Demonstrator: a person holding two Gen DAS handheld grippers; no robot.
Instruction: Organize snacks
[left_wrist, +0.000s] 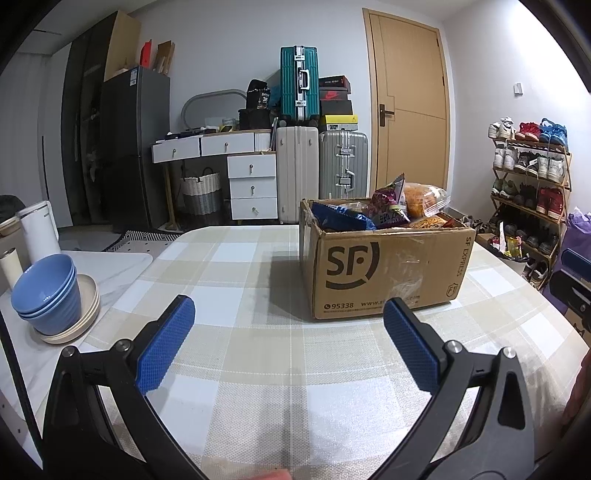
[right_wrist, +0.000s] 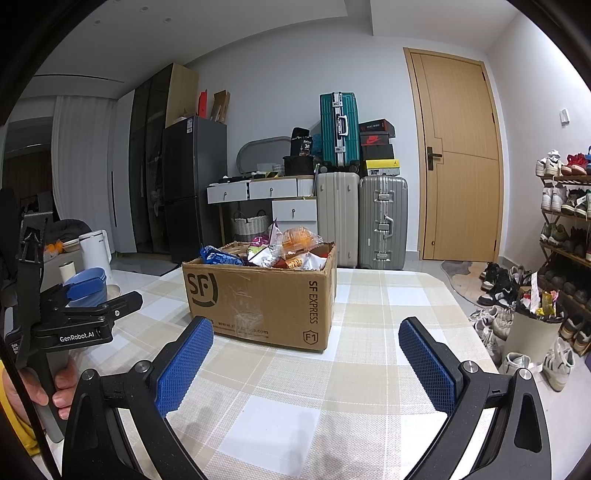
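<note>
The cardboard box (left_wrist: 384, 266) stands on the surface (left_wrist: 258, 354), filled with snack bags (left_wrist: 388, 210). Left tool (left_wrist: 288, 332) and right tool (right_wrist: 306, 354) are both spread wide and empty, near the box.

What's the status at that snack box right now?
Left gripper and right gripper: jaws open, empty. Cardboard box full of snack bags, untouched. Nothing blocking.

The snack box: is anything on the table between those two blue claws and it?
Nothing visible. Only bare checked tablecloth lies between the open left gripper, the open right gripper and the box. The bowls sit off to the left.
</note>
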